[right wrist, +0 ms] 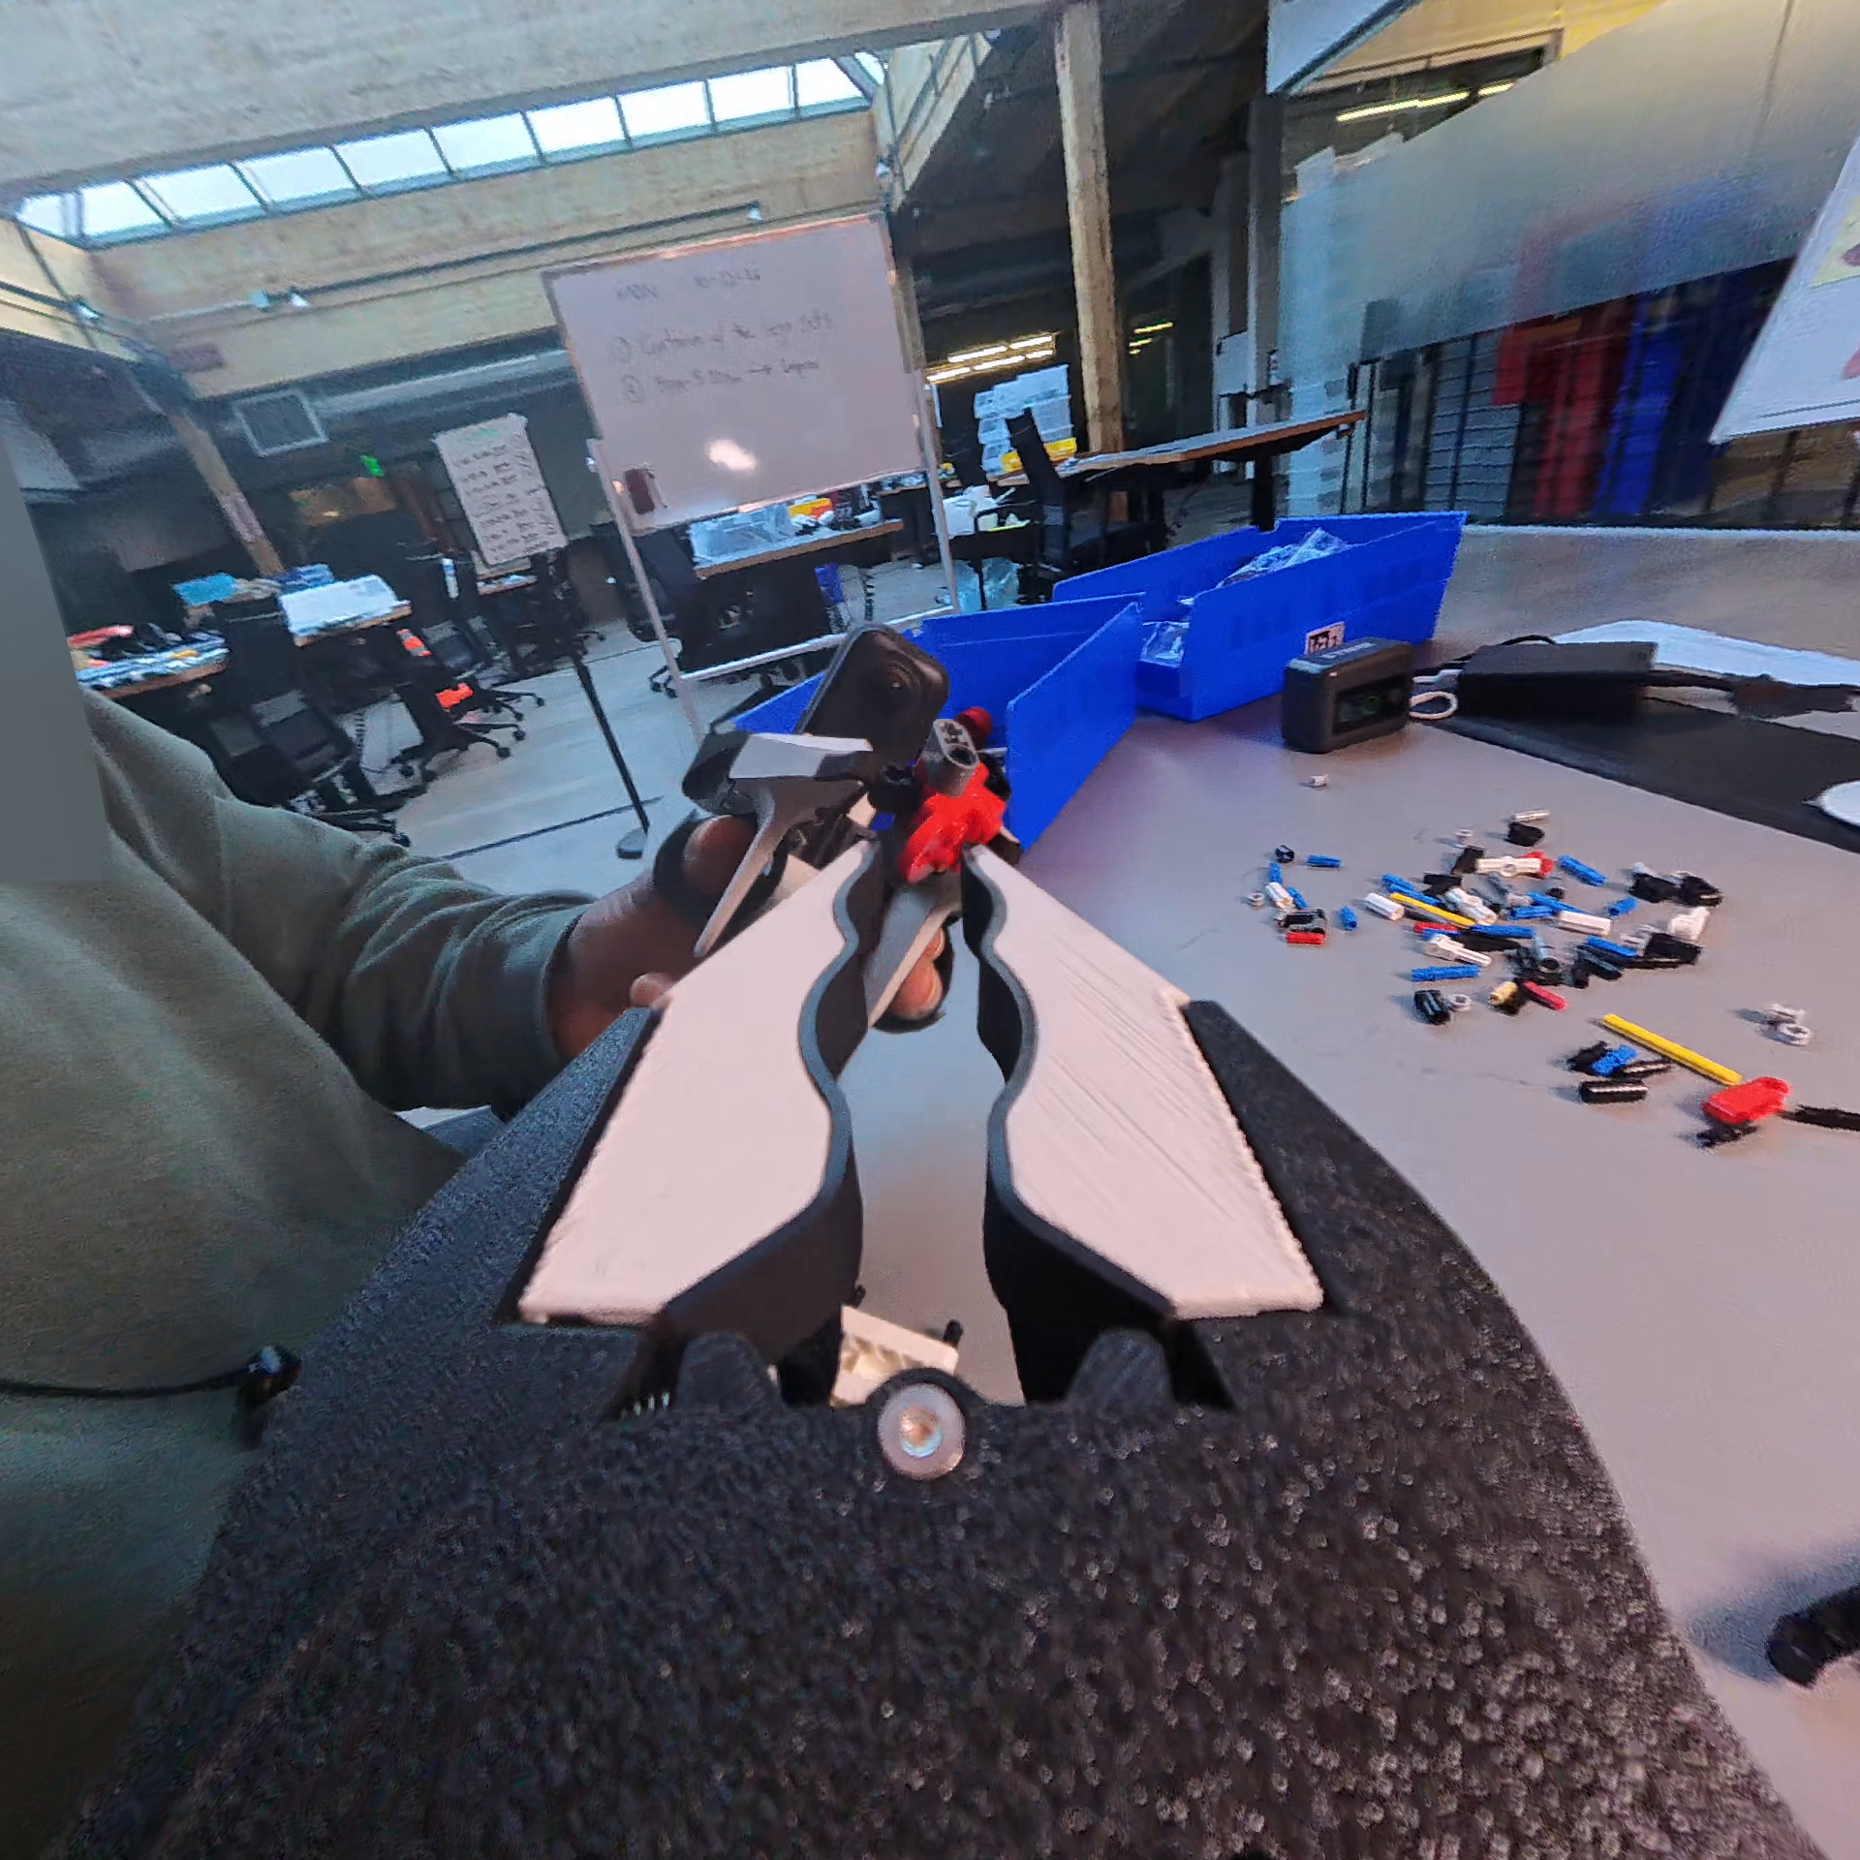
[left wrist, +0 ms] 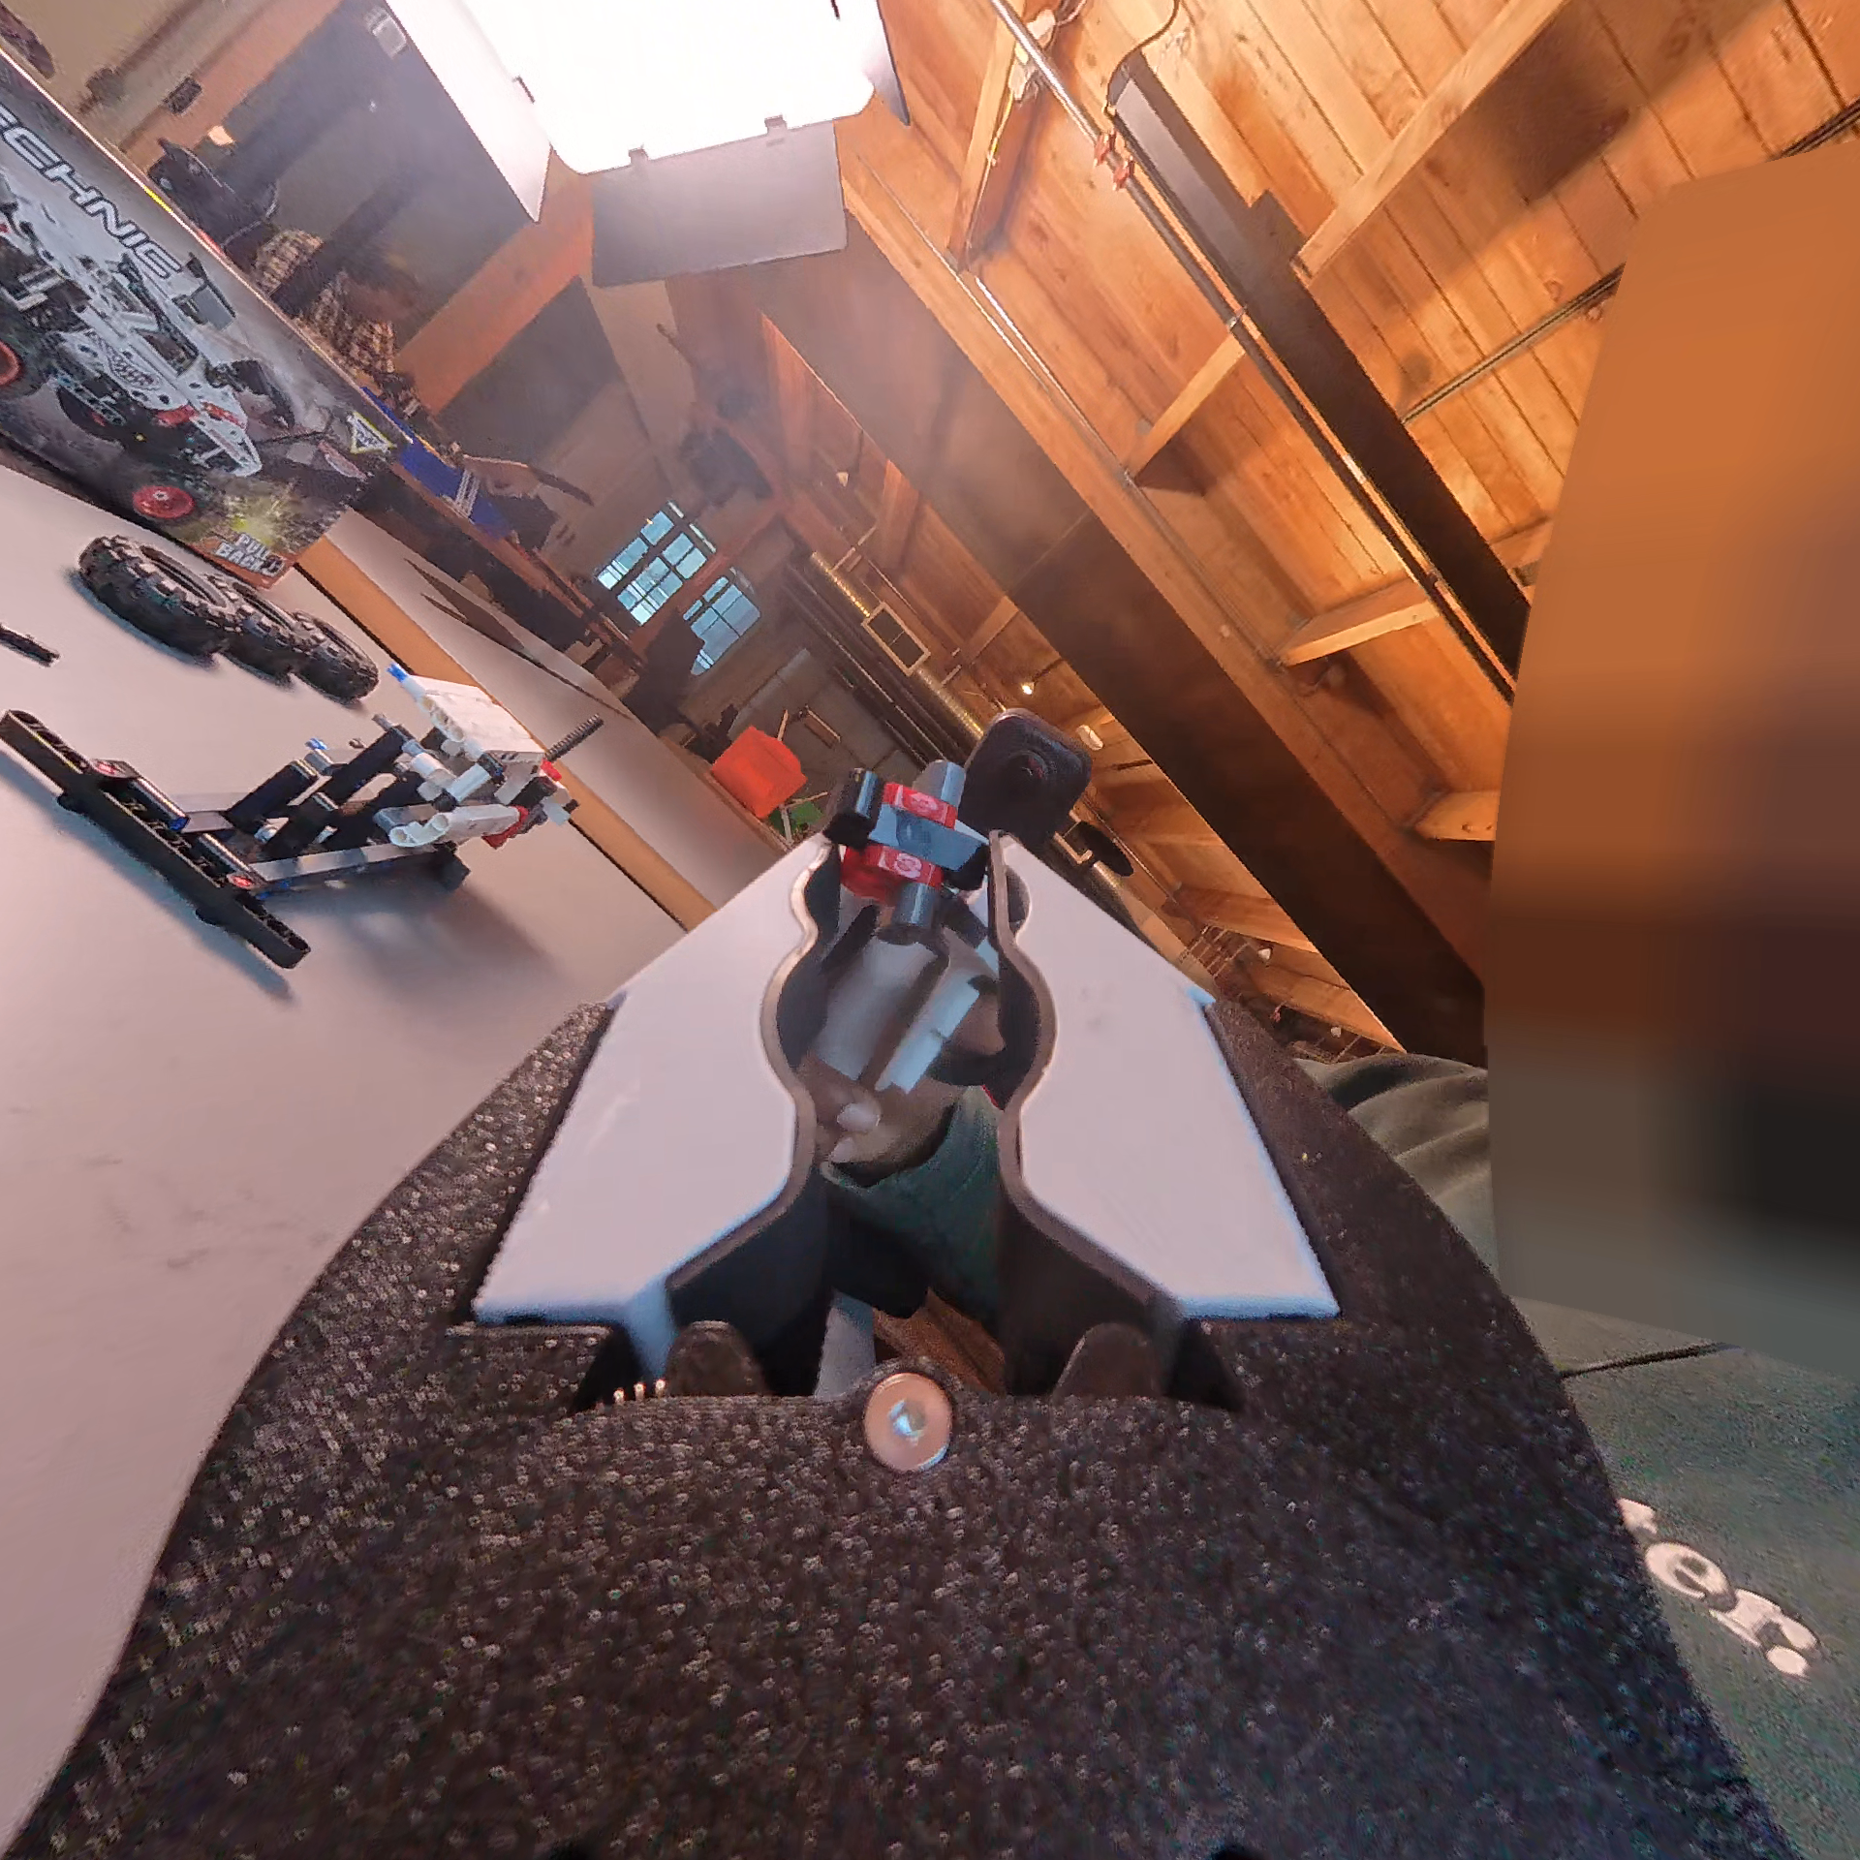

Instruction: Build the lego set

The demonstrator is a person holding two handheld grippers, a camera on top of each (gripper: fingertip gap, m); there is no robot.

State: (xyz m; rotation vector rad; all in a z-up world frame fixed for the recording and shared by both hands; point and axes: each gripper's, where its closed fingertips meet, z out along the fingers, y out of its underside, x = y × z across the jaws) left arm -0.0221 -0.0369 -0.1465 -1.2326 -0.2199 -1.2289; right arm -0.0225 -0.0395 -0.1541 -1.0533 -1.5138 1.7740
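Two hand-held grippers meet in mid-air over a small red-and-grey lego sub-assembly [left wrist: 911,840], raised above the grey table [left wrist: 252,1057].

The left gripper [left wrist: 906,856] closes its tips on the piece; the right gripper [right wrist: 921,856] appears, from a crowded angle, clamped on the red part of the same piece from the opposite side. The piece is light, rigid plastic, smooth enough to slip, and its pinned joints could pop apart under a twist, so the safest hold is on the solid red and grey bodies, not on projecting pins. The half-built chassis [left wrist: 292,815] lies far left on the table with the tyres [left wrist: 231,624] beyond it. Loose parts [right wrist: 1540,936] are scattered to the right, and the blue bins [right wrist: 1208,624] fence the far edge. Open tabletop lies near, between chassis and parts.
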